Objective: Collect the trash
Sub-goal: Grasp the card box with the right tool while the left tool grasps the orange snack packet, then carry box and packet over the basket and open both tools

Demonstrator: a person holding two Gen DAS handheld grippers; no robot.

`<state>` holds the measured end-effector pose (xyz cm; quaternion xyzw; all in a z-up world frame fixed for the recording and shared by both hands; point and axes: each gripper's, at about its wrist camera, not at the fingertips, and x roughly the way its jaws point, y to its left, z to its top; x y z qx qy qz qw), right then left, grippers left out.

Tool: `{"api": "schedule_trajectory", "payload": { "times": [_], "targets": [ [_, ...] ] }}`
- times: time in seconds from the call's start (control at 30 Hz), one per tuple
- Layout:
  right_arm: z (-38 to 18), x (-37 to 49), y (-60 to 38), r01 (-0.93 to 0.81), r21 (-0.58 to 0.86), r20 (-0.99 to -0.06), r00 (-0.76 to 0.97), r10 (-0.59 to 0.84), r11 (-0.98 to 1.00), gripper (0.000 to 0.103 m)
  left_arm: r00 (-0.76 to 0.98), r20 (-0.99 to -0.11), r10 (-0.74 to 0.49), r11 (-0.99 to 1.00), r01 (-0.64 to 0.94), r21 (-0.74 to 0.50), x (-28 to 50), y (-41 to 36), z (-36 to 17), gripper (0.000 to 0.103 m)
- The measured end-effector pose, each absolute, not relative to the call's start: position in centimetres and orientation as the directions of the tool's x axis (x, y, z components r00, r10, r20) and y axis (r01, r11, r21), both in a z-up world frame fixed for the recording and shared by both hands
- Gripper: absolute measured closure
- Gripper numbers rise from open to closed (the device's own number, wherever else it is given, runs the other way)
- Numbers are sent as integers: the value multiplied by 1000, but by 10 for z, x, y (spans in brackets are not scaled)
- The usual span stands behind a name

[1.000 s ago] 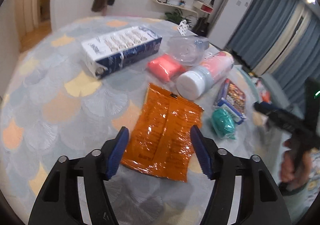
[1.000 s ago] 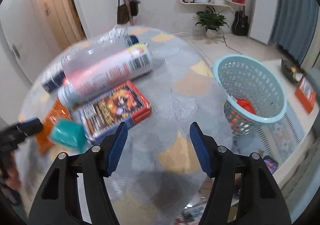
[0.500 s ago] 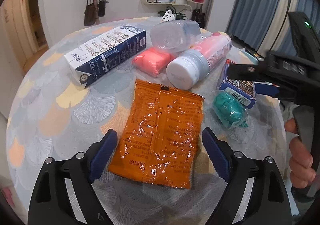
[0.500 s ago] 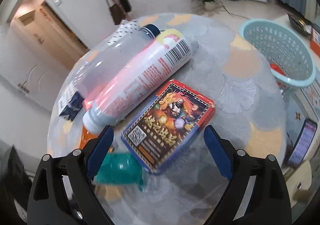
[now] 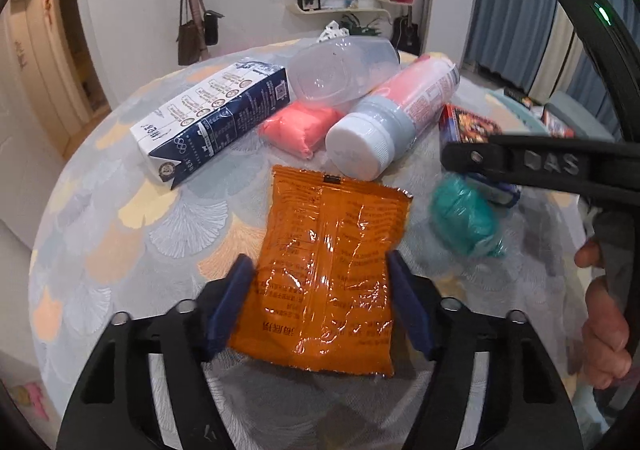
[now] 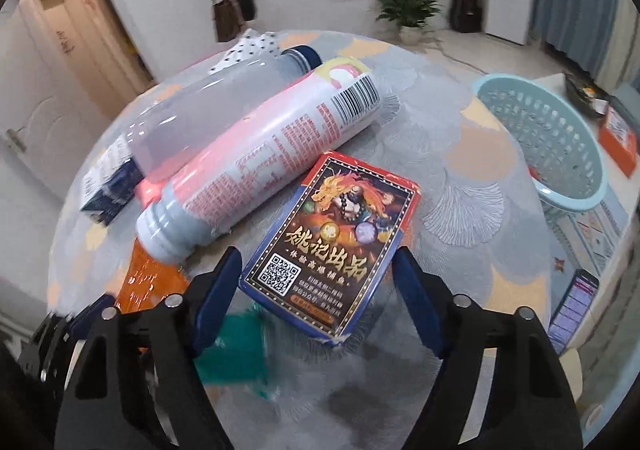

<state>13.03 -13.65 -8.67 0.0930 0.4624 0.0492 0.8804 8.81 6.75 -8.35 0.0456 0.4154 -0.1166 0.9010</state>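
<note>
Trash lies scattered over the round worktop with its fan-pattern cloth. Nearest in the left wrist view is an orange foil packet, flat on the cloth, with the left tool spread wide around its near half: one blue pad sits just beside the packet's left edge and the other just beside its right edge, neither visibly pressing it. Farther off lie a blue-and-white milk carton on the left, a pink lump in the middle, a clear plastic bottle behind that, and a pink-labelled bottle with a white cap on its side. A crumpled teal wrapper sits right of the orange packet.

In the right wrist view the right tool is also released, its fingers wide apart on either side of the near end of a card box with a dragon print; I cannot tell whether they touch it. The teal wrapper shows blurred just below the left finger. The pink-labelled bottle and the clear plastic bottle lie side by side beyond the box. A light blue basket stands off the worktop's far right edge.
</note>
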Motion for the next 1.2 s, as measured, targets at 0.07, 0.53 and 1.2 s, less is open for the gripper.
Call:
{"api": "schedule_trajectory", "payload": {
  "times": [0.07, 0.53, 1.2],
  "targets": [
    [-86, 126, -147, -22, 254, -792, 569, 221, 967, 35, 628, -747, -218, 967, 243, -78, 88, 75, -82, 47],
    [-58, 103, -175, -73, 265, -715, 654, 247, 961, 40, 649, -694, -311, 950, 237, -204, 82, 89, -74, 70],
    [-6, 114, -259, 54, 246, -584, 805, 104, 968, 40, 717, -547, -431, 895, 416, -160, 115, 9, 13, 71]
  ]
}}
